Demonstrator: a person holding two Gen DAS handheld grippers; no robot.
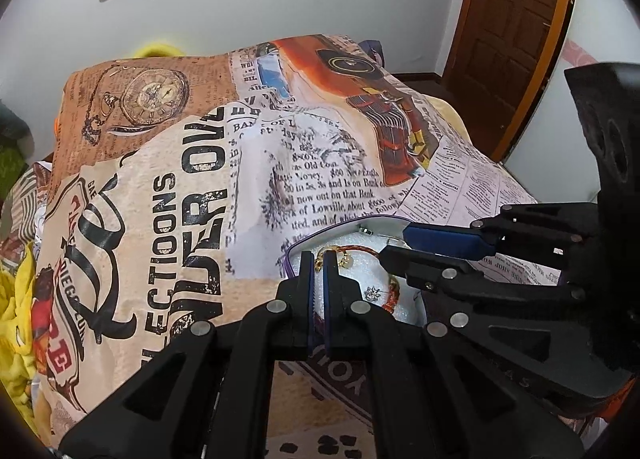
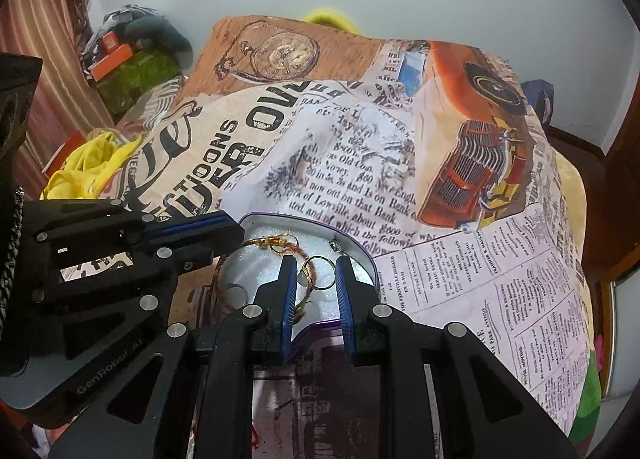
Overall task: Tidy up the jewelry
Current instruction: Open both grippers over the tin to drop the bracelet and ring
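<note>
A heart-shaped tin with a purple rim (image 2: pixel 362 255) lies on the printed bedspread, lined with white foam. In it lie a red-and-gold braided bracelet (image 2: pixel 256 243), a gold ring (image 2: pixel 320 273), a silver ring (image 2: pixel 234 293) and a small stud (image 2: pixel 335 246). My right gripper (image 2: pixel 317 273) is open, its fingers astride the gold ring over the tin. My left gripper (image 1: pixel 319 265) is shut at the tin's left edge (image 1: pixel 294 249), by the bracelet (image 1: pixel 352 249); whether it pinches the bracelet is unclear. A star-shaped earring (image 1: pixel 373 293) lies on the foam.
The bedspread (image 1: pixel 192 199) with newspaper and car prints covers the bed. Yellow cloth (image 2: pixel 88 167) and boxes (image 2: pixel 116 55) lie at the left. A brown wooden door (image 1: pixel 512 31) stands at the right, a white wall behind.
</note>
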